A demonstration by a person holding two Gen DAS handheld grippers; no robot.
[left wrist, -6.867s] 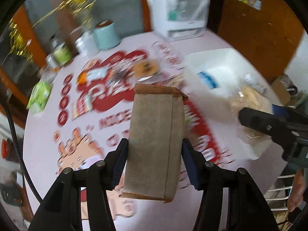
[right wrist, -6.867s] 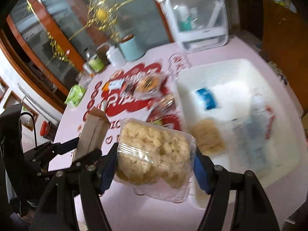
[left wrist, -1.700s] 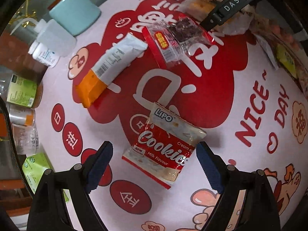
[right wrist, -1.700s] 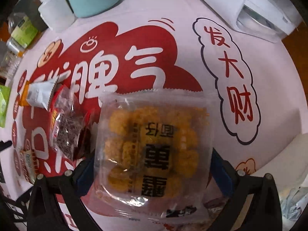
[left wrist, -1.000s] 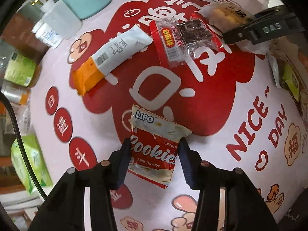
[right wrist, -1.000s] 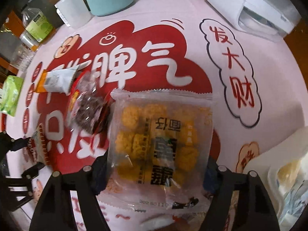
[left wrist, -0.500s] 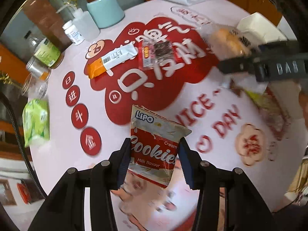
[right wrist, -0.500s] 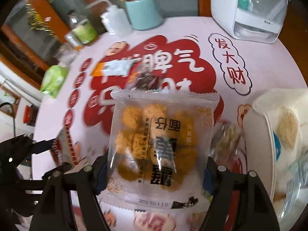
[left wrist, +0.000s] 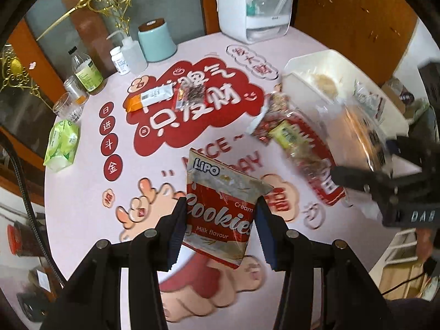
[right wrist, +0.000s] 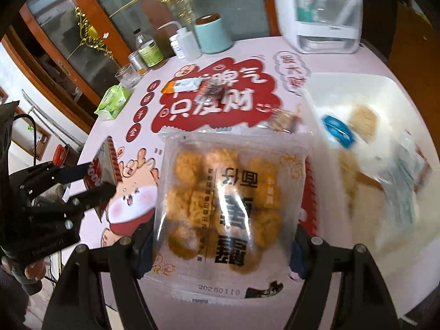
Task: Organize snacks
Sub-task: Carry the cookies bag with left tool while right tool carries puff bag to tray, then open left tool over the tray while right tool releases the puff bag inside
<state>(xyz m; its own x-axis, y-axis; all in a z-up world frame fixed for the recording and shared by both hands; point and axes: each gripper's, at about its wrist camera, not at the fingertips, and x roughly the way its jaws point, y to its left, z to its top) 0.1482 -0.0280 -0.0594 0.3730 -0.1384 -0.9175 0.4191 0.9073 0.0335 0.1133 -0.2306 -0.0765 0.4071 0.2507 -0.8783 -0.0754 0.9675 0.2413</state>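
My left gripper (left wrist: 220, 228) is shut on a red and white Lipo cookies packet (left wrist: 220, 209) and holds it above the near part of the table. My right gripper (right wrist: 220, 242) is shut on a clear bag of golden puffed snacks (right wrist: 228, 206), held above the table beside the white bin (right wrist: 310, 101). The bin (left wrist: 291, 74) holds several snack packs. The right gripper also shows in the left wrist view (left wrist: 365, 176), and the left gripper in the right wrist view (right wrist: 93, 181). An orange and white bar (left wrist: 148, 97) and a dark snack pack (left wrist: 192, 93) lie on the red print.
A clear pack with a yellow label (left wrist: 291, 137) lies by the bin. A teal canister (left wrist: 156, 42), squeeze bottle (left wrist: 132, 55), jars, a glass (left wrist: 67, 107) and a green tissue pack (left wrist: 62, 144) line the far left edge. A white appliance (left wrist: 253, 5) stands at the back.
Both grippers have lifted and pulled back from the table with their packs. The right gripper has carried the puffed snack bag towards the white bin.
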